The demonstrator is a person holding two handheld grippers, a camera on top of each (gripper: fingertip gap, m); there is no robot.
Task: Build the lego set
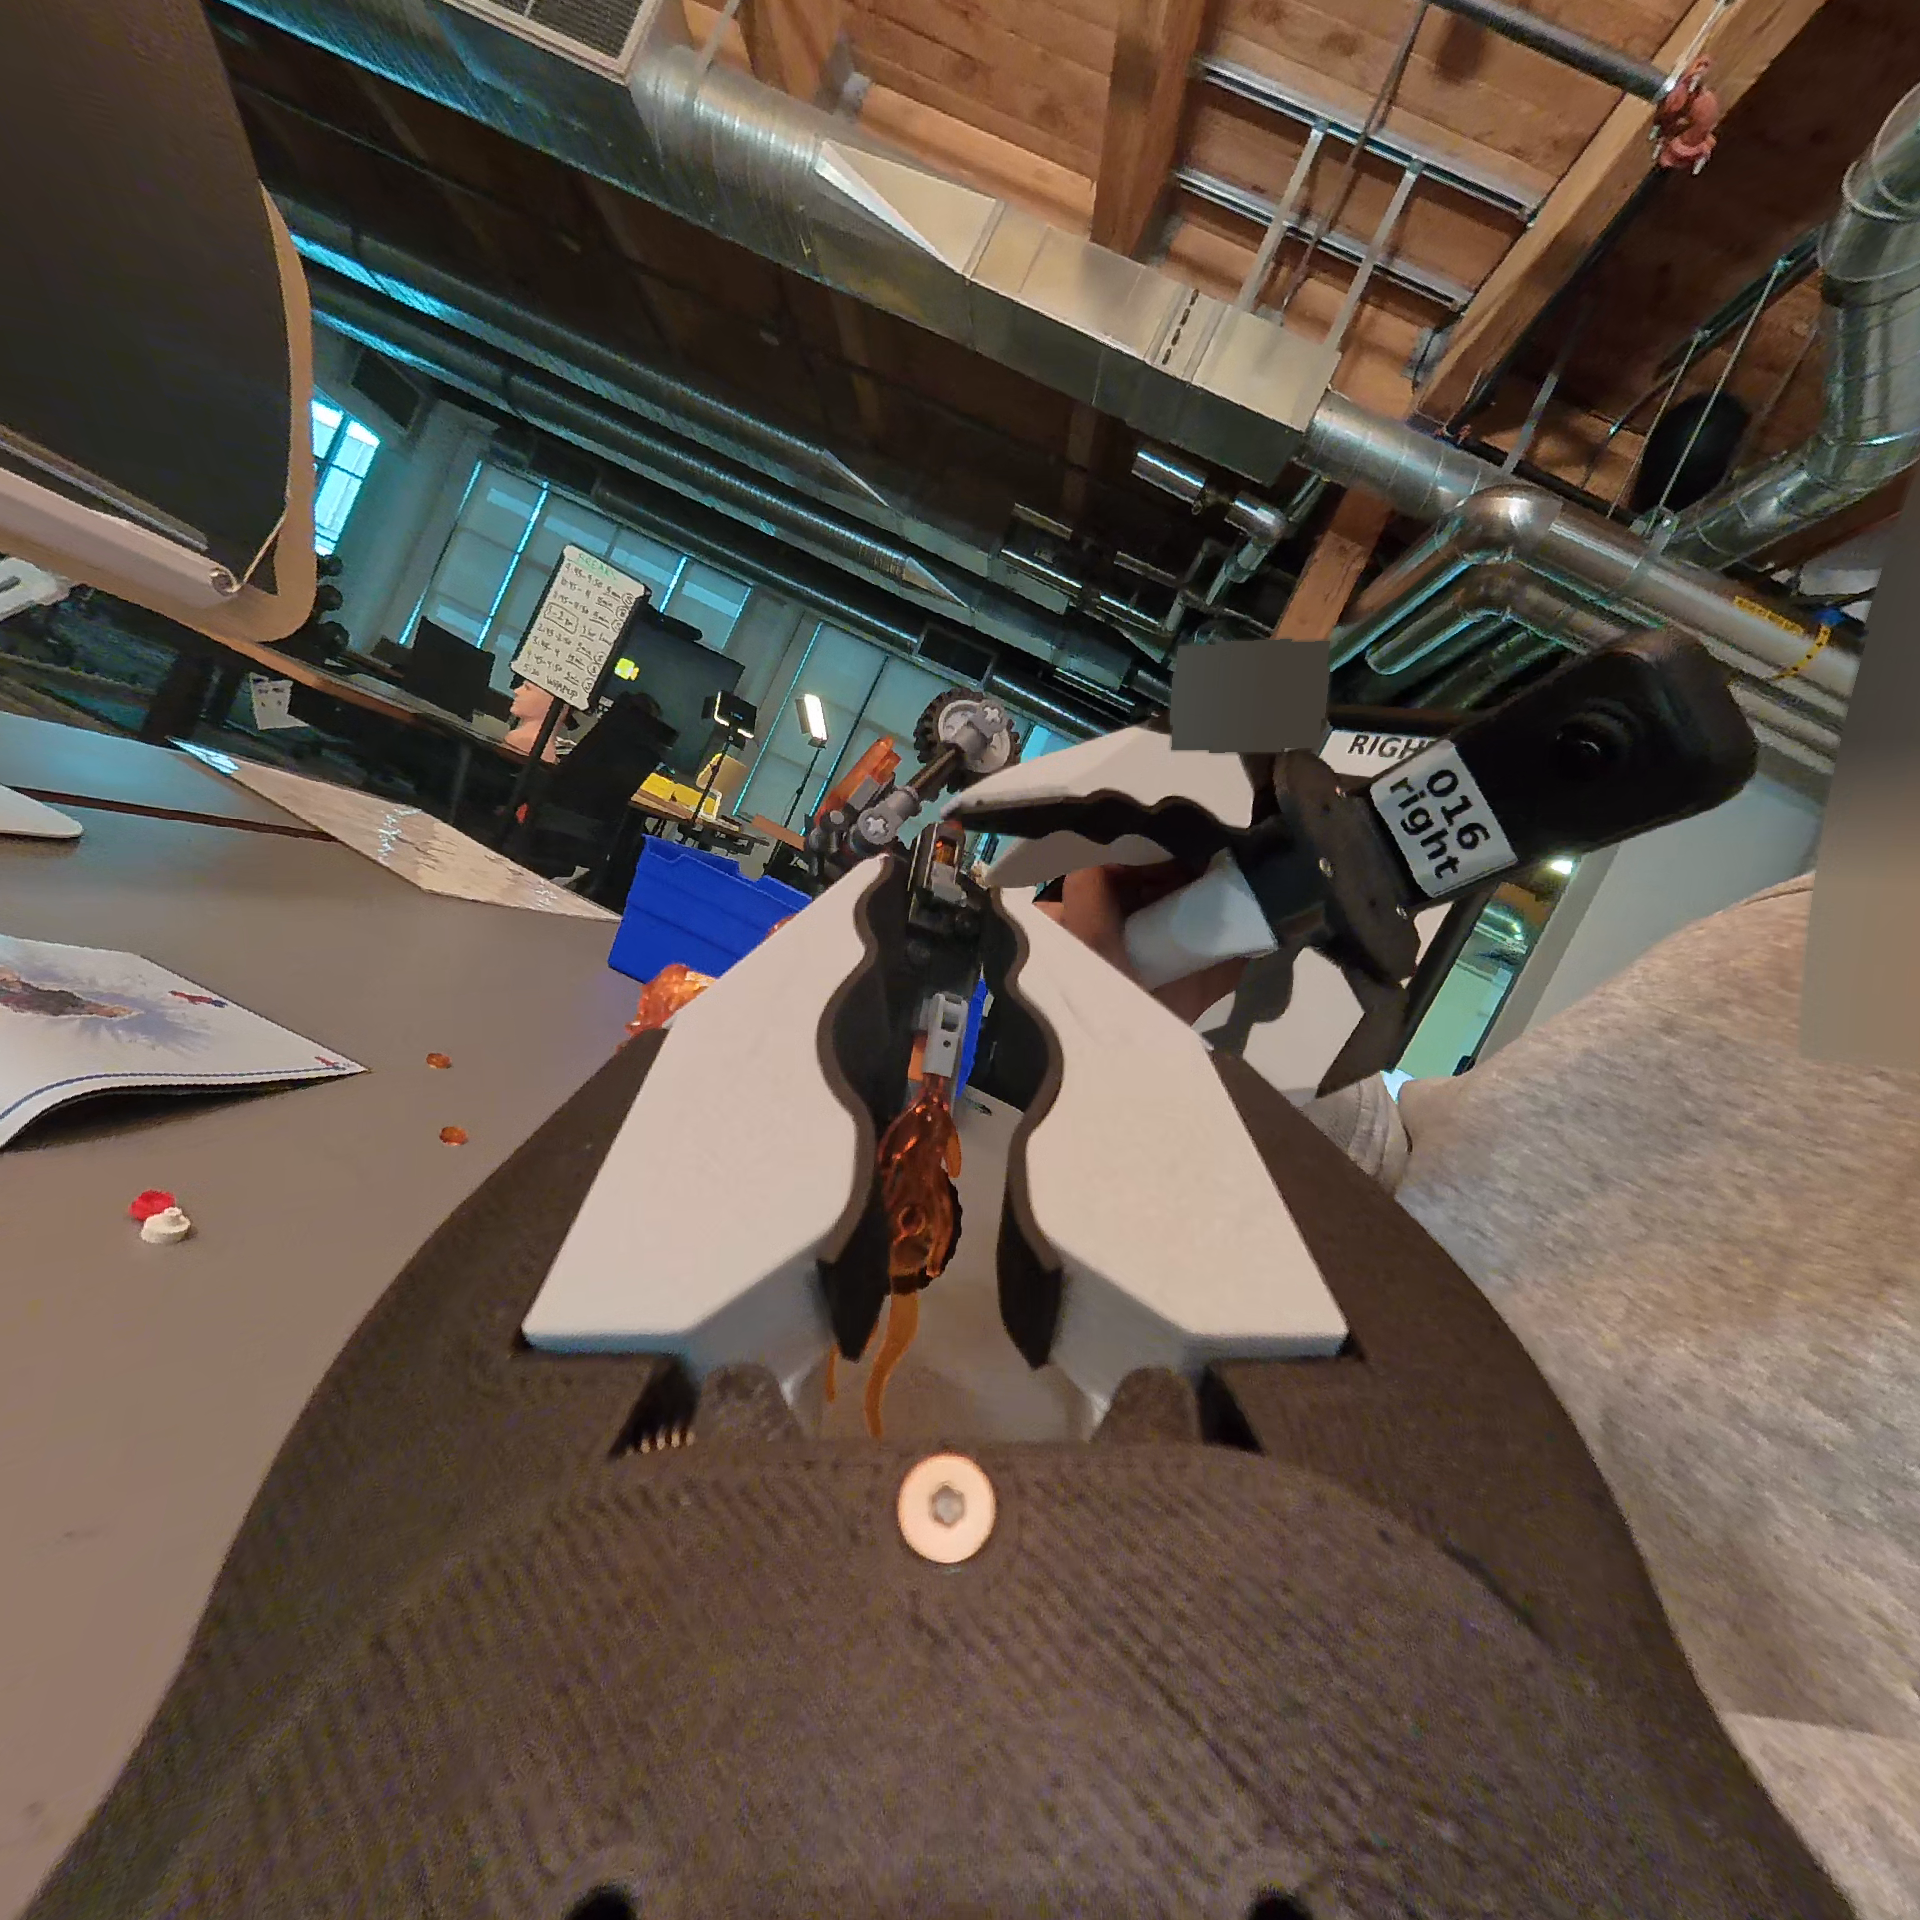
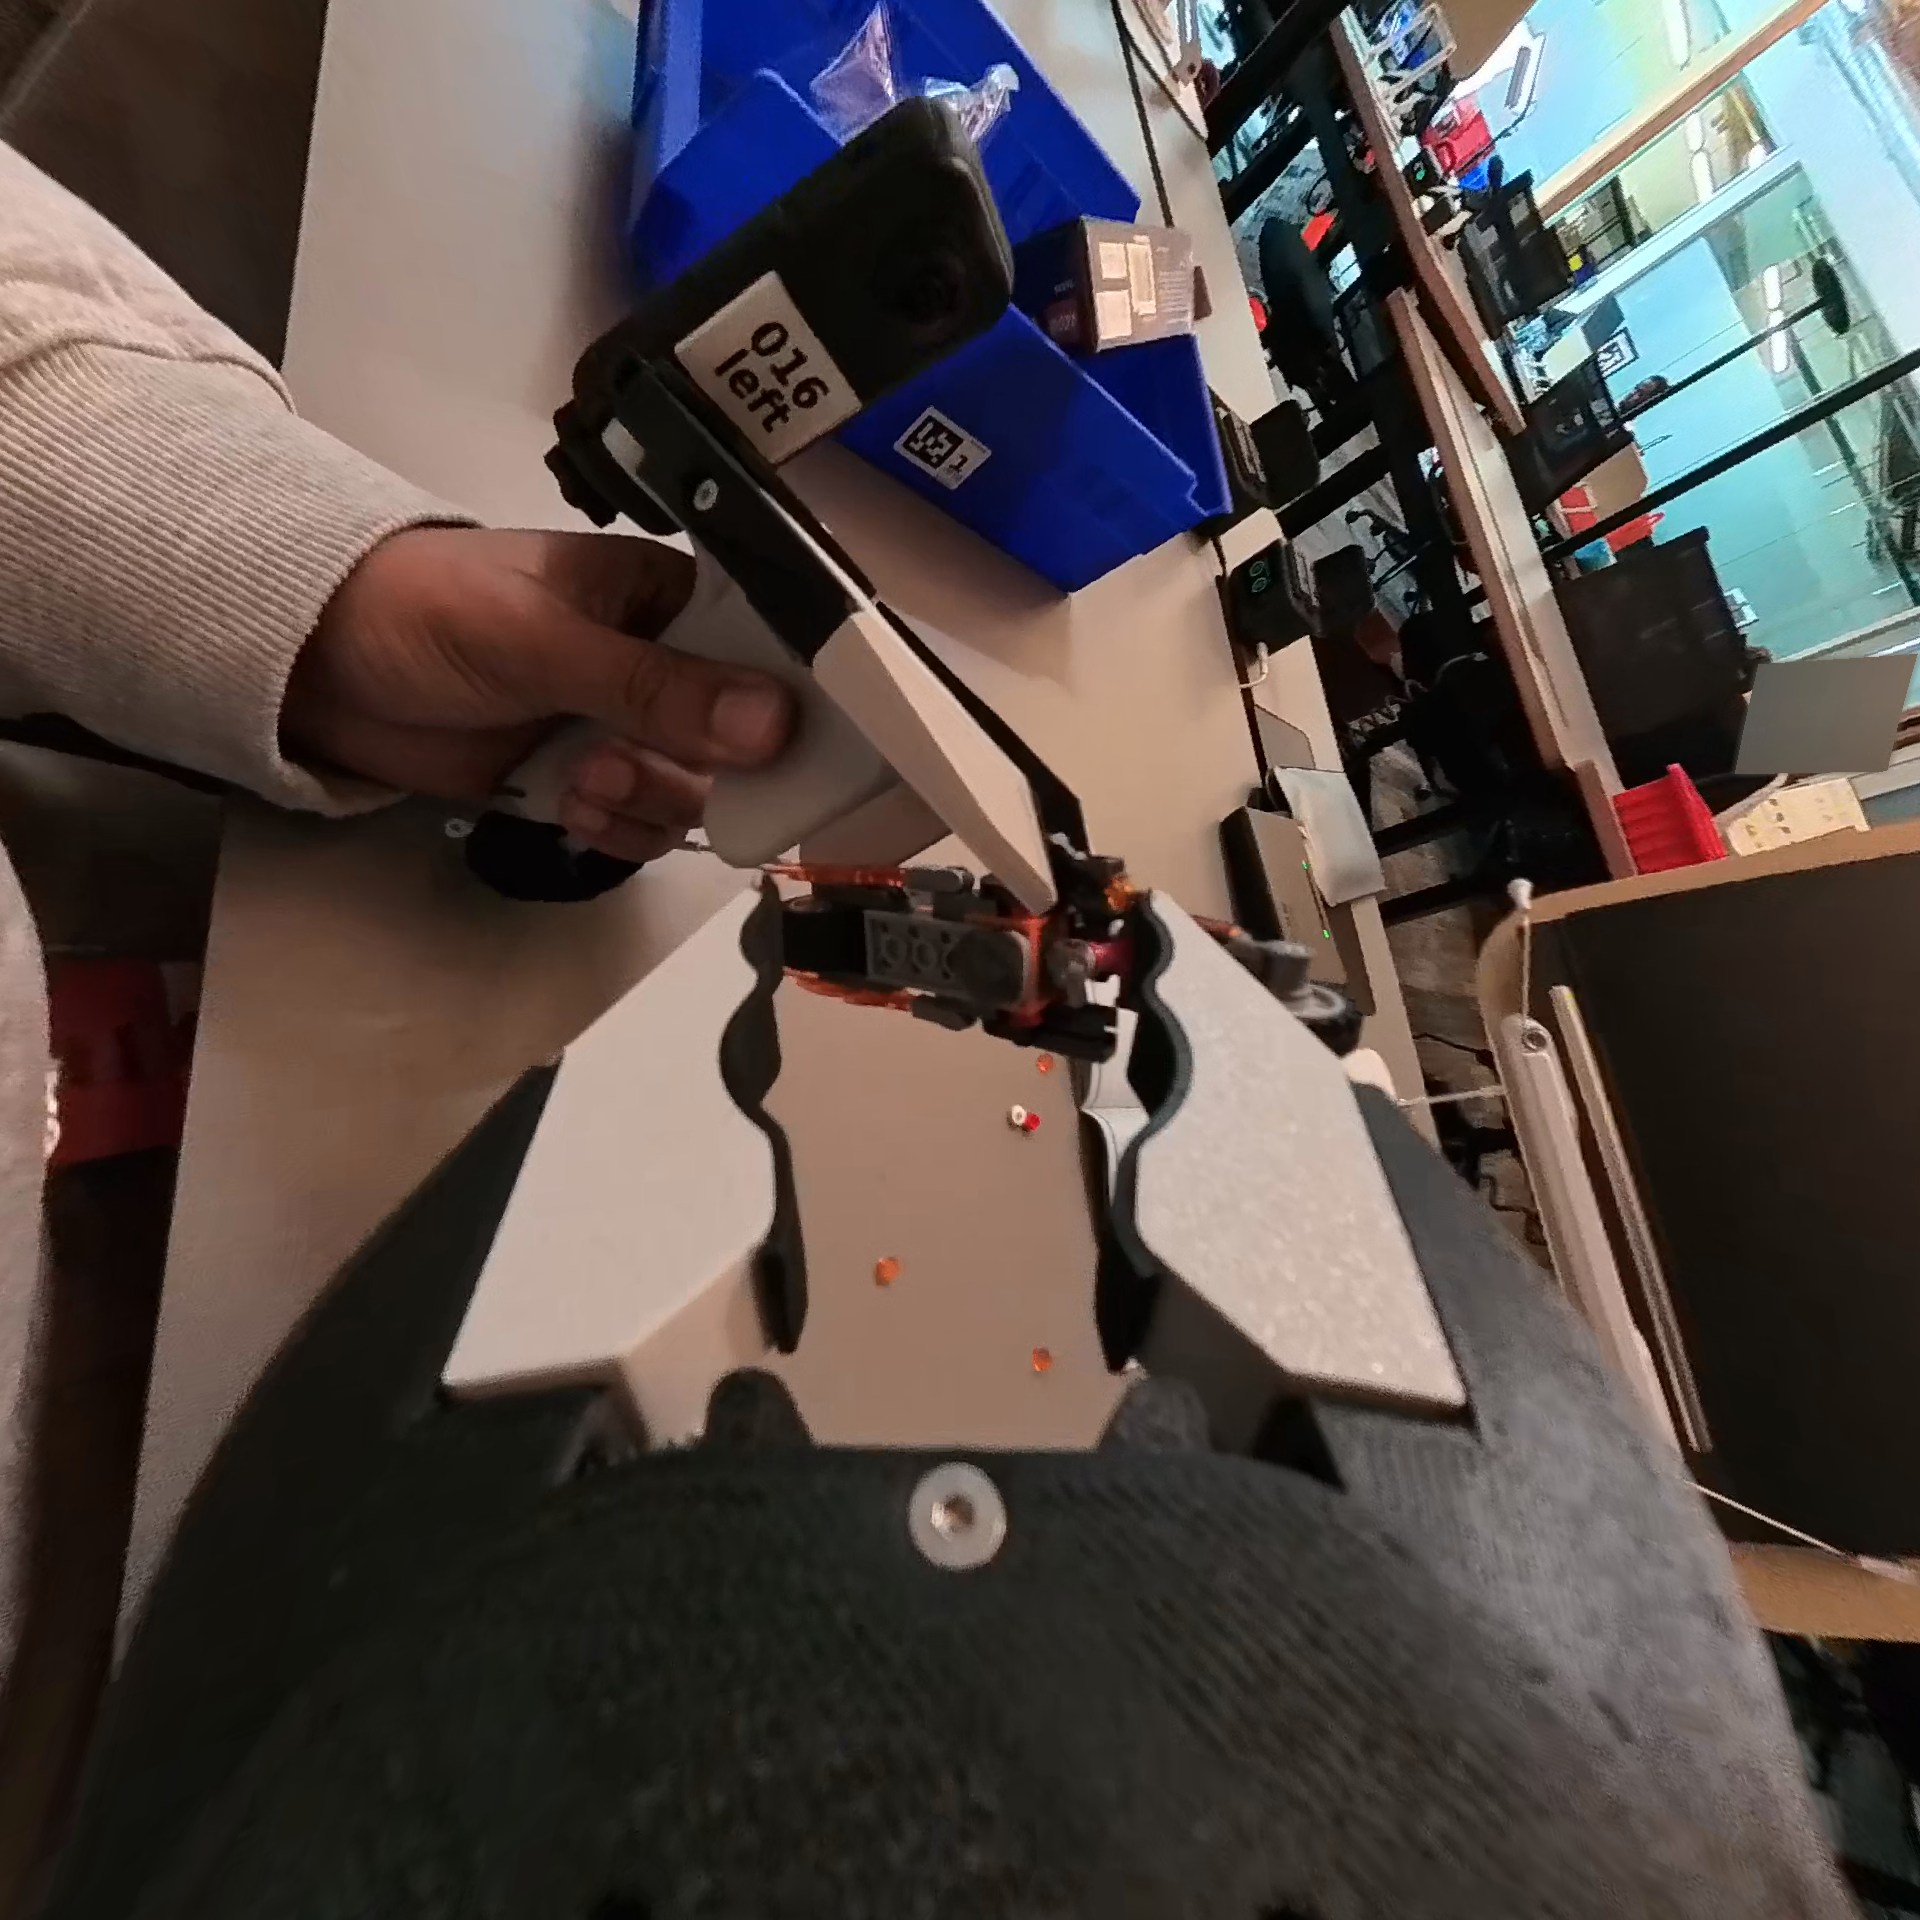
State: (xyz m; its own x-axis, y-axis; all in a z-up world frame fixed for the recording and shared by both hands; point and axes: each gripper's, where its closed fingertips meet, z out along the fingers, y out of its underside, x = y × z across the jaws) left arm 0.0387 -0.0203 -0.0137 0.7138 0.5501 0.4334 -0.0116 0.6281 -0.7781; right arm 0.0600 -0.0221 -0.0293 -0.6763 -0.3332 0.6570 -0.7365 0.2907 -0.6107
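A small lego motorbike (image 1: pixel 940 935) with orange flame pieces (image 1: pixel 920 1195) and a grey front wheel (image 1: pixel 966 727) is held above the table. My left gripper (image 1: pixel 940 883) is shut on its body, flames trailing back between the fingers. My right gripper (image 1: pixel 966 842) reaches in from the right, its tips at the model's upper part. In the right wrist view my right gripper (image 2: pixel 954 904) stands wide open, with the model (image 2: pixel 935 951) lying across between its tips; whether they touch it I cannot tell. The left gripper (image 2: pixel 1049 883) comes down from the upper left onto the model.
Blue bins (image 2: pixel 1039 468) stand behind on the grey table (image 1: pixel 312 1351). An instruction booklet (image 1: pixel 125 1029) lies at left. Loose red and white studs (image 1: pixel 156 1216) and orange studs (image 1: pixel 452 1135) lie on the table. A hand (image 2: pixel 499 665) holds the left gripper.
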